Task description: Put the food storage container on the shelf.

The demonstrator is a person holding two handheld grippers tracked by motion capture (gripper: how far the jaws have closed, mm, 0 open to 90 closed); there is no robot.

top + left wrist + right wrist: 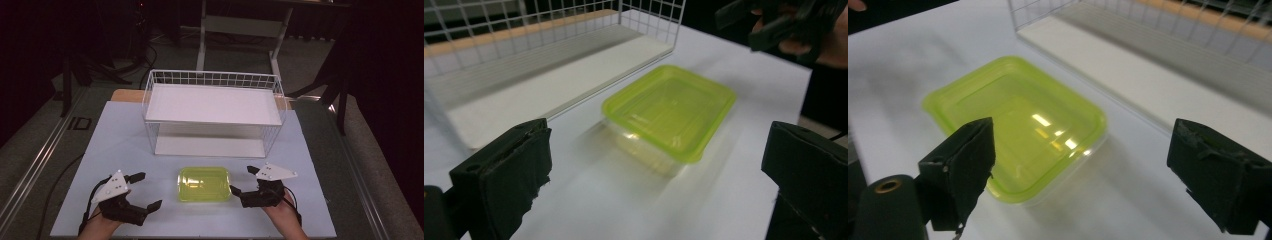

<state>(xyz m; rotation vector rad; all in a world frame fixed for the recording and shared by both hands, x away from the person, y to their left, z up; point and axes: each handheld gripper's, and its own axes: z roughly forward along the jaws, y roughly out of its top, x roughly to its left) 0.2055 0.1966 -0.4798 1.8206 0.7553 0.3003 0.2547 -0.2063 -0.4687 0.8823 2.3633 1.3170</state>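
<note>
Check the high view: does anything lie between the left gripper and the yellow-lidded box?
No. Between the left gripper and the yellow-lidded box the white table is bare in the high view.

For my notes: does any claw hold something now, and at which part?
Nothing is held. The left claw and right claw stand open beside the green-lidded container.

The left tool point(659, 175) stands wide open, its two black jaws rising from the lower left and lower right corners of the frame with bare white table point(624, 200) between them. Beyond the gap, at the frame's centre, a clear shallow container with a yellow-green lid point(669, 112) lies flat on the table, touching neither jaw. A white wire rack point(549, 60) fills the upper left, and the right tool point(784, 25), held in a hand, shows in the upper right corner.
</note>
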